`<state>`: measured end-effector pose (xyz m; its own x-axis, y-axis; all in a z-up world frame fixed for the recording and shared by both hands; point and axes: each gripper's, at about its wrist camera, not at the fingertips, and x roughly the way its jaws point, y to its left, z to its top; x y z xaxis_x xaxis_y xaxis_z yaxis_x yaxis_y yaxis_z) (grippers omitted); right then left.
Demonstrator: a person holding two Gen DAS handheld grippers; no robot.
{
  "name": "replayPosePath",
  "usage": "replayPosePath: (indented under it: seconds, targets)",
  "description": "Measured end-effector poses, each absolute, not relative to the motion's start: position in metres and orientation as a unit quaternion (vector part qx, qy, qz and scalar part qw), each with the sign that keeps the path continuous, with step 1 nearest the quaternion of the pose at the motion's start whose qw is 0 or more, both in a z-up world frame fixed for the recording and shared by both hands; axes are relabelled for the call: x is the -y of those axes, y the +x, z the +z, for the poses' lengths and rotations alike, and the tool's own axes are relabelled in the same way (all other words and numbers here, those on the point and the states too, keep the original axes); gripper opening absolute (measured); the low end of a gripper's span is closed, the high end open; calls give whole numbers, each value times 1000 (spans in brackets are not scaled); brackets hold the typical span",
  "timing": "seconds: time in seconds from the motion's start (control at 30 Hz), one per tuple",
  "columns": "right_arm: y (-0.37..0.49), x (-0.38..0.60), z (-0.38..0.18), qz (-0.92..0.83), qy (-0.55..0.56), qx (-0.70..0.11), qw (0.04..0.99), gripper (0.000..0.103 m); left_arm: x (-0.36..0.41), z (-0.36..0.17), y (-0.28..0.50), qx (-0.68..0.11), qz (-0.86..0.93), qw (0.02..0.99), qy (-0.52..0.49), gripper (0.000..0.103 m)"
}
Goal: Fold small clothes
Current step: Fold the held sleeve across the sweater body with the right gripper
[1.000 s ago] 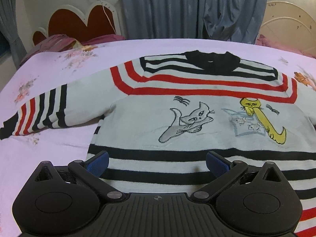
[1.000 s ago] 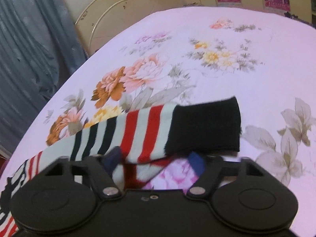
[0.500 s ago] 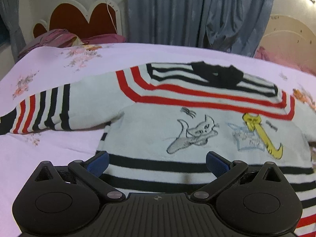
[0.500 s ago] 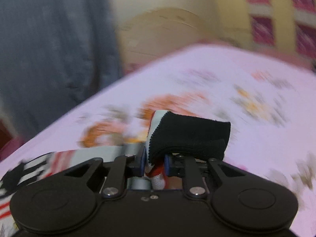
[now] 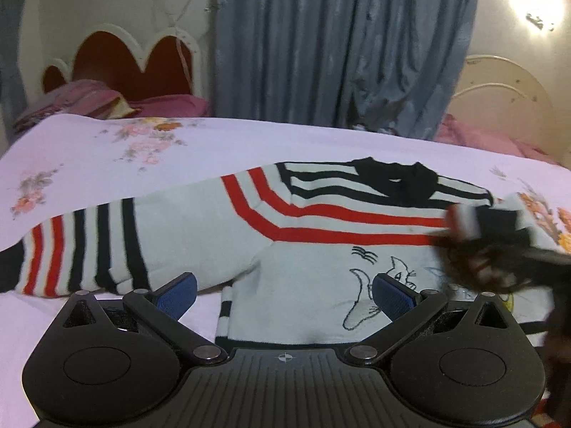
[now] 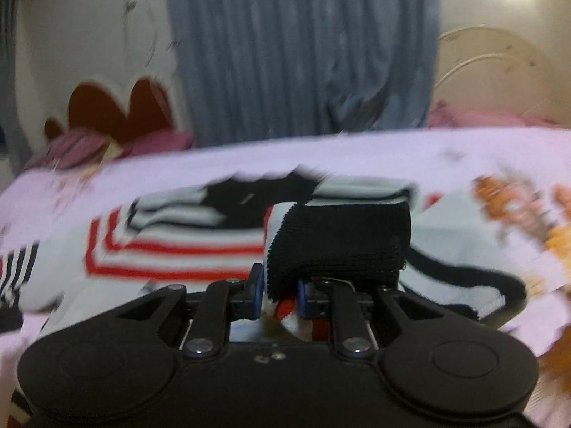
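A striped sweater (image 5: 321, 249) is spread flat on a pink floral bed (image 5: 214, 142); its left sleeve (image 5: 82, 249) is laid out to the left; the left gripper (image 5: 285, 292) is held over the hem with its blue pads (image 5: 178, 290) wide apart and nothing between them; the right gripper (image 6: 276, 290) is clamped on the black cuff (image 6: 339, 242), which is carried above the sweater's chest.

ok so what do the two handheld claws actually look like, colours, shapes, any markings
Both look alike. The left claw has a matte black body with a ribbed centre, a small white crosshair mark, two rounded lobes with circular discs, silver pivot screws and angled black arms ending in blue textured pads. The right claw has the same black lobes, silver screws and blue pads. No cables or sleeves are visible.
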<state>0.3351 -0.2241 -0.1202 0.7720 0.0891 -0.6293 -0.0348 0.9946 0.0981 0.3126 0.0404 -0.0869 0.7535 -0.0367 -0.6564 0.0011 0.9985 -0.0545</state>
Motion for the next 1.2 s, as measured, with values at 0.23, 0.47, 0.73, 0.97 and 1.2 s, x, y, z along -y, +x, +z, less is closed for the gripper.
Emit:
replayPosePath:
  seconds: [0.23,0.47,0.73,0.97,1.2]
  targets:
    - [314,191,-124,55,45,-353,933,56,-47,-106,337,-388,-92,913,-90,103]
    - [266,240,-103,-50,11,-322,945,61,-13,-135,365,-434,-198,861,-175,103]
    - [261,312,-124,-130,-12,-331,935,61,26,-166,380,-455,-199,842,-212,97]
    - [274,347,-148,-135,2,-355,925,59,27,-170,386,-436,-188,851,-224,9]
    - [291,356,-156,-113,20,-369,922,37,22,-129,390,-370,-196,884,-208,5]
